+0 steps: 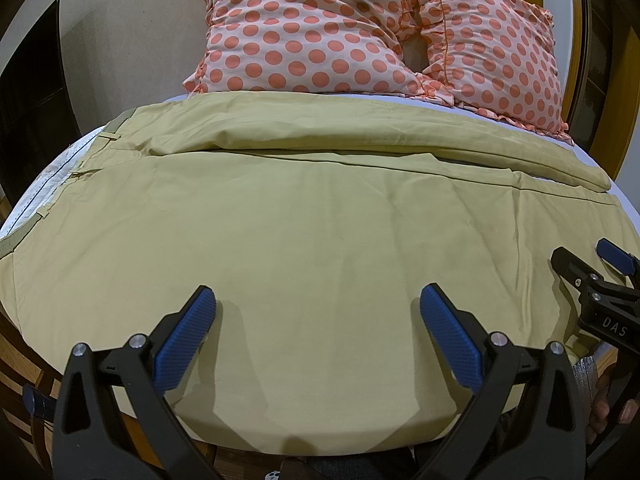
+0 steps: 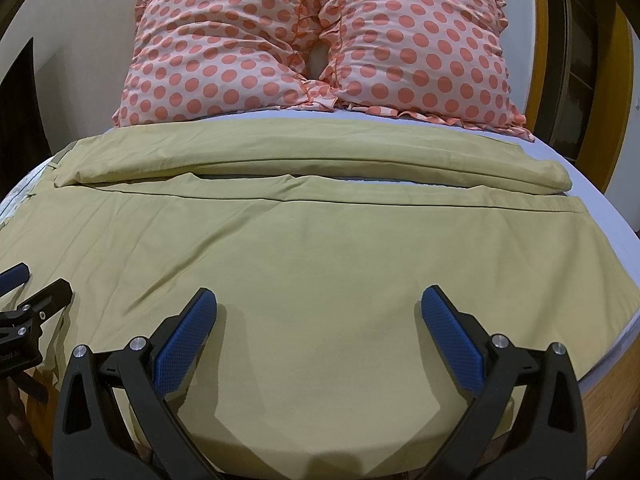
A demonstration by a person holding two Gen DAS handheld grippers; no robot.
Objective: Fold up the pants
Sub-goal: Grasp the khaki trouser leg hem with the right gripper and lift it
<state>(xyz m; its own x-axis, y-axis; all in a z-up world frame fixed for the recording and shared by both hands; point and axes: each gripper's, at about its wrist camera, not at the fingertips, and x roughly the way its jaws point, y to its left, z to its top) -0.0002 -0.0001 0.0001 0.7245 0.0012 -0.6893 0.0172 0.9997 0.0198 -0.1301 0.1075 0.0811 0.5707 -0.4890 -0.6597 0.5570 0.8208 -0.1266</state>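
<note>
Khaki pants lie flat across the bed, waistband at the left, both legs running to the right; they also show in the right wrist view. The far leg is rumpled along the back. My left gripper is open and empty, just above the near leg by the bed's front edge. My right gripper is open and empty over the near leg, further right. Its fingers show at the right edge of the left wrist view. The left gripper's fingers show at the left edge of the right wrist view.
Two pink pillows with orange dots lean at the head of the bed. A white sheet shows past the leg ends at the right. A wooden bed frame runs below the front edge.
</note>
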